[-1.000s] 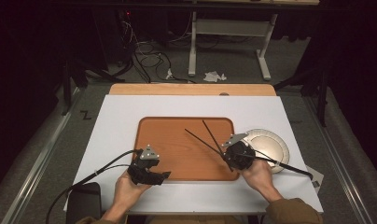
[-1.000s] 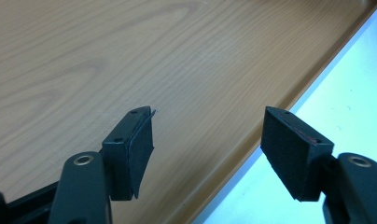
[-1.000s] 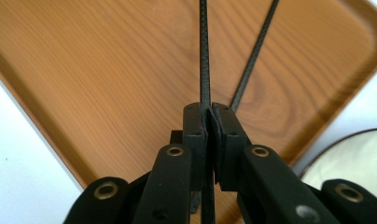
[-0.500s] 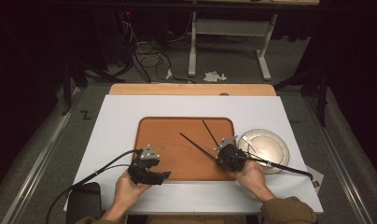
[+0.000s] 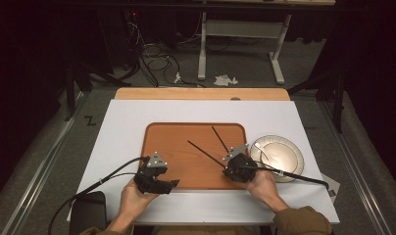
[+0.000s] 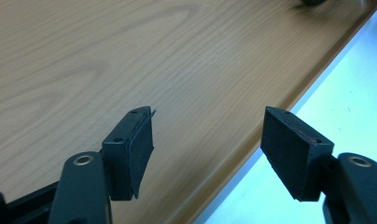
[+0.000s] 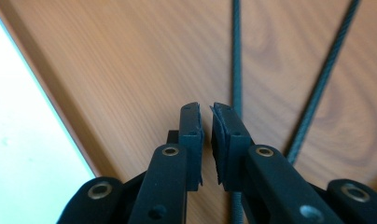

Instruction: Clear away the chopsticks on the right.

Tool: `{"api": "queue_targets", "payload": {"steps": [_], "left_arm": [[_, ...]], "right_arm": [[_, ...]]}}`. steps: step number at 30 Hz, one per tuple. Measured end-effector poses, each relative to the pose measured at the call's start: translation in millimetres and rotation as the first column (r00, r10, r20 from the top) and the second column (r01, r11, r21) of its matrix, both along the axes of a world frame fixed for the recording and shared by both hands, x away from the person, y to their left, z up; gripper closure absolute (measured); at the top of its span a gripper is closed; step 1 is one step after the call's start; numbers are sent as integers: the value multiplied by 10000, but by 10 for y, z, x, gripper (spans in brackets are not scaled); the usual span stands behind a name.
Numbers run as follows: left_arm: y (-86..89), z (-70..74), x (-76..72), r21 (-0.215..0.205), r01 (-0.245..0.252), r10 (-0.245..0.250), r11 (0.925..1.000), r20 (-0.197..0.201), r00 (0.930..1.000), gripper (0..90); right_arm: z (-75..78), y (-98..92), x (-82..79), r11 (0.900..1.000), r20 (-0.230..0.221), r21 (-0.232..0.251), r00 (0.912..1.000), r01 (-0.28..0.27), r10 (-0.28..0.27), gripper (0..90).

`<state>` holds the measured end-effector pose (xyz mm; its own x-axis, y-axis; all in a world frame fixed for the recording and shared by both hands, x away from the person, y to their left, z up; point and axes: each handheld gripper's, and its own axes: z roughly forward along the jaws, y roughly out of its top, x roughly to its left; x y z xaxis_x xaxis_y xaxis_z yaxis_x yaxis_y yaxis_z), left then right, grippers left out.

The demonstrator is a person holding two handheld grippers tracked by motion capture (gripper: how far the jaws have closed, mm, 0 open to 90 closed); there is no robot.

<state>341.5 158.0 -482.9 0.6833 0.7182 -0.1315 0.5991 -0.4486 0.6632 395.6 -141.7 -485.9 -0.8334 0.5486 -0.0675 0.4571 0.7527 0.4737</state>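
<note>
A wooden tray (image 5: 196, 137) lies mid-table on a white surface. Two thin black rods (image 5: 206, 152) (image 5: 219, 138) rest on it, spreading away from its front right corner. My right gripper (image 5: 227, 167) hovers low over their near ends with its jaws together. In the right gripper view the right gripper (image 7: 205, 109) holds nothing, one rod (image 7: 235, 56) runs under its right jaw and the other rod (image 7: 324, 79) slants off to the right. My left gripper (image 5: 169, 183) stands open at the tray's front left. The left gripper (image 6: 207, 119) straddles the tray's edge (image 6: 280, 100).
A round pale plate (image 5: 296, 152) sits right of the tray, with the right gripper's cable (image 5: 289, 174) lying across its near rim. A black pad (image 5: 88, 210) lies at the table's front left corner. A wooden strip (image 5: 201, 93) borders the far edge.
My right gripper has slid left and slightly nearer along the tray's front. The longer rod's far end has shifted a little left with it. The left gripper has stayed put.
</note>
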Motion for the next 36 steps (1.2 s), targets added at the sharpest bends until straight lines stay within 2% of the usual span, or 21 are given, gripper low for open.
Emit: {"api": "queue_targets", "payload": {"steps": [3, 6, 12, 16, 21, 29, 31, 34, 36], "left_arm": [[-3, -5, 4, -9, 29, -29, 10000, -30, 10000, 341], [-1, 1, -5, -11, 18, -18, 10000, 2, 10000, 341], [0, -1, -5, -14, 9, -9, 10000, -32, 10000, 341], [5, 4, -9, 24, 41, -41, 10000, 2, 10000, 341], [7, 7, -9, 13, 49, -49, 10000, -2, 10000, 341], [12, 9, -13, 18, 59, -59, 10000, 39, 10000, 341], [10, 9, -10, 5, 57, -57, 10000, -4, 10000, 341], [10, 12, -12, 4, 50, -50, 10000, 16, 10000, 341], [12, 12, -14, 9, 46, -46, 10000, 64, 10000, 341]], "right_arm": [[-10, -5, 32, 9995, 12, -261, 9998, 190, -189, 838], [0, -38, 62, 9956, 350, -645, 9972, 678, -656, 843], [1, -75, 99, 9881, 476, -769, 9904, 1335, -1301, 848], [2, -111, 123, 9802, 532, -801, 9828, 1808, -1770, 846], [2, -142, 145, 9736, 647, -911, 9769, 2093, -2039, 845], [9, -175, 169, 9694, 596, -984, 9737, 2248, -2197, 834], [11, -175, 169, 9687, 638, -1017, 9732, 2264, -2207, 809], [43, -177, 149, 9740, 745, -869, 9763, 2094, -2032, 759], [119, -188, 121, 9803, 869, -557, 9790, 1896, -1844, 740]]}}
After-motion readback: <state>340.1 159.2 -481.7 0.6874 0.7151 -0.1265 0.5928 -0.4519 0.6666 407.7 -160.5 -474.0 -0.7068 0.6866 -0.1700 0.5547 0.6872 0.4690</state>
